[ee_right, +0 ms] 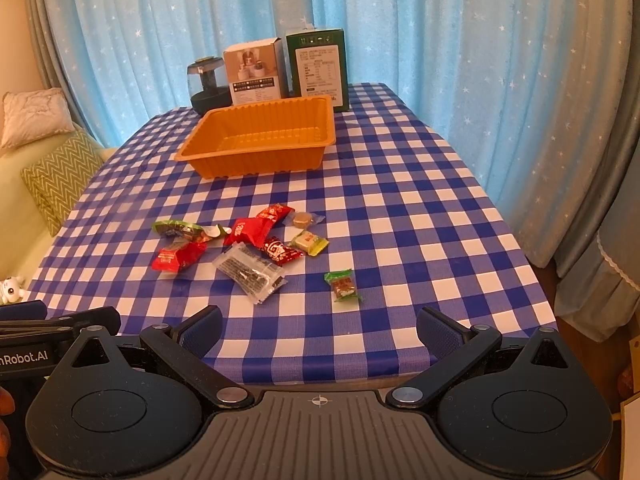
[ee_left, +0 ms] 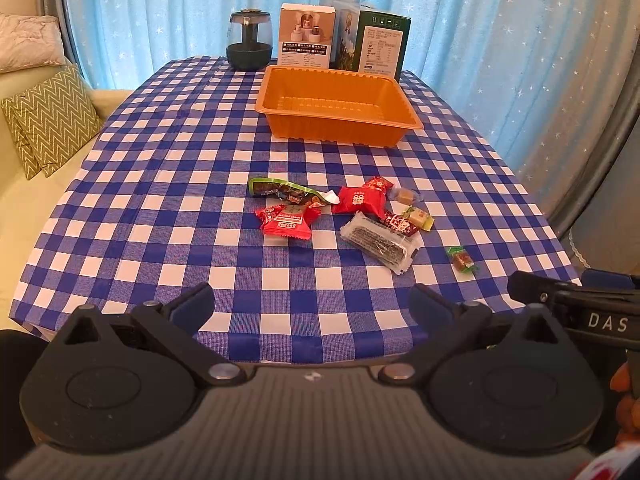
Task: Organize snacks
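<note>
**Snacks loose on the bench, tray empty**

Snacks lie scattered in a loose cluster mid-bench on the checked cloth, ahead of both tools and well short of the orange tray (ee_right: 256, 136), which stands beyond them toward the far edge with nothing in it. Behind the tray are a white box (ee_right: 256, 70), a green box (ee_right: 318, 68) and a dark jar (ee_right: 208, 84).

Left hand-held gripper (ee_left: 312, 308) hangs at the near edge, fingers spread wide and holding nothing. Right hand-held gripper (ee_right: 318, 332) is the same: fingers apart, empty, at the near edge.

Nearest piece is the small green-wrapped candy (ee_right: 343, 286), lying alone on the right of the cluster, just ahead of the right hand-held gripper and a little right of its centre line. Its long axis runs roughly away from the tool, wrapper twists at the near and far ends, so the spread fingers would probably close across its short width. The right hand is clearly the nearer one for it.

The clear-wrapped dark bar (ee_right: 250, 274) lies aslant, left of that candy. Red packets (ee_left: 286, 220) sit further left, closer to the left tool's line. No item is in the tray yet, so sorting looks to be at its start.
</note>
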`<move>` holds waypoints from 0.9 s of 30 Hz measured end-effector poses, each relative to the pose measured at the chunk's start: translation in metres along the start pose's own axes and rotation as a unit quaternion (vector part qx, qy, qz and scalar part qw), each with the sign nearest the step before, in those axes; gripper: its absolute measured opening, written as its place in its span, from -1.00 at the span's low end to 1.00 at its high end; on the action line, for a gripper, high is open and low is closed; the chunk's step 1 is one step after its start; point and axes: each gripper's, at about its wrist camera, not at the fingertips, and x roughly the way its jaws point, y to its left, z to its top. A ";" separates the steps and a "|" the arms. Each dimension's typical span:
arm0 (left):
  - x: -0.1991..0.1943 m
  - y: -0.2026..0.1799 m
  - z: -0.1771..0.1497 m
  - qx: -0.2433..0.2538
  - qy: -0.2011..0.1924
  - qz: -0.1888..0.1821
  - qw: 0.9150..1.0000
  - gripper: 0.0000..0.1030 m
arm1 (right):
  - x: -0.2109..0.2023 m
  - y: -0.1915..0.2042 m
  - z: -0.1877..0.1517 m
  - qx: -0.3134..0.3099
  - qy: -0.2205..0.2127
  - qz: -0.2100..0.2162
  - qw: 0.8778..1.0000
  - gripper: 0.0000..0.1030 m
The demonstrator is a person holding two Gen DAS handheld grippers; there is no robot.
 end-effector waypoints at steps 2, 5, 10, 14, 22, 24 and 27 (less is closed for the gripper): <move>0.000 -0.001 0.000 0.000 0.000 0.000 1.000 0.99 | -0.001 -0.002 0.000 0.002 -0.001 -0.001 1.000 0.99; -0.001 -0.001 0.000 0.000 0.000 0.000 1.000 0.99 | -0.002 -0.003 -0.001 0.002 -0.002 -0.001 1.000 0.99; -0.003 -0.002 0.000 0.001 -0.002 -0.001 1.000 1.00 | -0.003 -0.004 -0.001 0.003 -0.003 -0.002 1.000 0.99; -0.003 -0.002 0.000 0.000 -0.002 -0.001 1.000 0.99 | -0.003 -0.005 -0.001 0.004 -0.003 -0.002 1.000 0.99; -0.004 -0.003 0.000 0.000 -0.002 -0.002 1.000 1.00 | -0.003 -0.005 -0.002 0.005 -0.003 -0.002 1.000 0.99; -0.004 -0.004 0.000 0.000 -0.002 -0.002 1.000 0.99 | -0.003 -0.006 -0.002 0.005 -0.003 -0.003 1.000 0.99; -0.004 -0.004 0.000 0.000 -0.001 -0.002 1.000 0.99 | -0.003 -0.007 -0.002 0.005 -0.003 -0.003 1.000 0.99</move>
